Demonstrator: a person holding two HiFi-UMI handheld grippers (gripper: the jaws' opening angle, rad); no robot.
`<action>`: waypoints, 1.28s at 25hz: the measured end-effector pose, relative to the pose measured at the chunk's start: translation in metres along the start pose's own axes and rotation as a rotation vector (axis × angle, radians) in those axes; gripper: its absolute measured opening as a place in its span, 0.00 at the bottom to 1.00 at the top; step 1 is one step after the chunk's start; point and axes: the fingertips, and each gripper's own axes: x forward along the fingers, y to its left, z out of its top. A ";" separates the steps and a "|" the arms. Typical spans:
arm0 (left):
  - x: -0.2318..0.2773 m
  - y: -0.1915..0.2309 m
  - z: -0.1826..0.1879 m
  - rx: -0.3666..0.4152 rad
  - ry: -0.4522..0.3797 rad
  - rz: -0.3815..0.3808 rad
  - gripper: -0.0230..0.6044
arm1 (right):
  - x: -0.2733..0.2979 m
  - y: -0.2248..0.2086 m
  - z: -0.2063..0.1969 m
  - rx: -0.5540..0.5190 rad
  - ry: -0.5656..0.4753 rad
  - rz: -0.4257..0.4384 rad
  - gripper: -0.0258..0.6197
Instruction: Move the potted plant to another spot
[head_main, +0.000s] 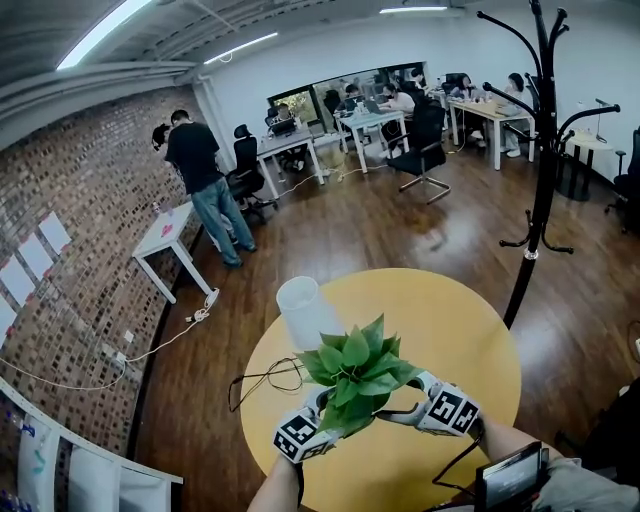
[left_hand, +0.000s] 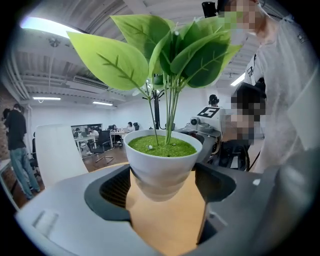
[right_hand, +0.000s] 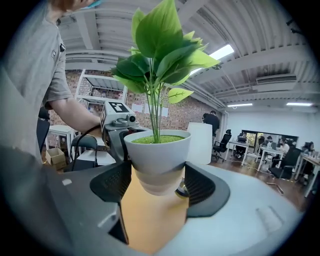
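Note:
A potted plant with broad green leaves (head_main: 355, 375) hangs above the round yellow table (head_main: 460, 340); in the head view the leaves hide its white pot. My left gripper (head_main: 322, 418) and right gripper (head_main: 398, 412) hold it from opposite sides. In the left gripper view the white pot (left_hand: 162, 162) sits wedged between the left gripper's (left_hand: 165, 186) dark pads, with the tabletop showing below it. The right gripper view shows the same pot (right_hand: 156, 157) pressed between the right gripper's (right_hand: 157, 182) pads. Each gripper's marker cube appears behind the pot in the other's view.
A tall white cylinder (head_main: 305, 312) stands on the table just beyond the plant. A black cable (head_main: 262, 380) loops off the table's left edge. A black coat stand (head_main: 545, 150) rises to the right. A dark screen device (head_main: 510, 478) sits near my right arm. A person (head_main: 205, 180) stands by a white side table (head_main: 165, 235).

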 end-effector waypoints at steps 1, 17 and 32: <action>0.003 -0.002 0.003 0.002 0.001 -0.004 0.68 | -0.004 -0.002 -0.001 0.004 -0.002 -0.004 0.57; 0.028 -0.003 -0.004 0.015 0.000 -0.140 0.68 | -0.012 -0.014 -0.019 0.066 0.032 -0.106 0.57; 0.077 0.016 -0.026 -0.048 0.004 -0.106 0.68 | -0.014 -0.052 -0.062 0.115 0.059 -0.035 0.57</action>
